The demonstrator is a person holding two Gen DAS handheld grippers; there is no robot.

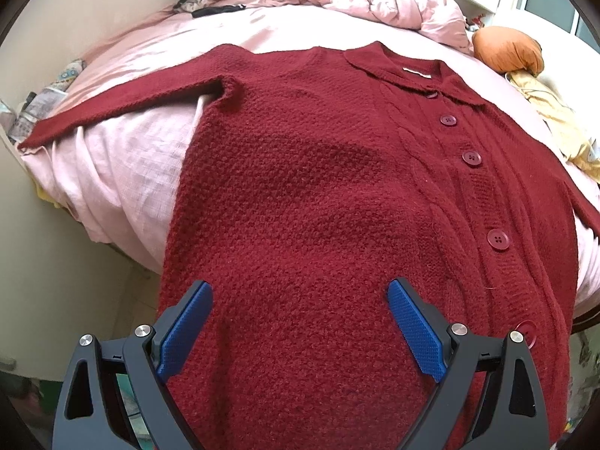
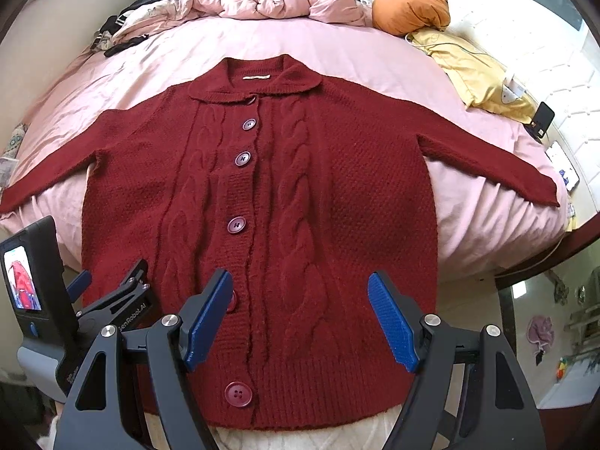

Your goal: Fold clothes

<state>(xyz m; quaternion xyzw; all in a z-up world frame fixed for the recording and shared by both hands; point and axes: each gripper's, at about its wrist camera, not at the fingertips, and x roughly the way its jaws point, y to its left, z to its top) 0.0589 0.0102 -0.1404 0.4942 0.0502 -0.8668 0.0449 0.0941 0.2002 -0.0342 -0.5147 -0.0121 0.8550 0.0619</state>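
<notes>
Burgundy knit cardigan (image 2: 300,202) lies spread flat and face up on the pink bedsheet (image 2: 150,56), buttoned, collar at the far end, hem hanging over the near edge, both sleeves stretched out to left and right. No fold shows in it. The left gripper (image 1: 300,322) and the right gripper (image 2: 300,315) hover over the near hem, both spread wide and holding nothing. For a tidy fold I judge each should pinch through both knit layers at matching points, so the edges travel together. The left tool's body, seen from the right wrist, reads "GenRobot.AI" as best I can make out; the white collar label (image 2: 257,76) is too small to read
</notes>
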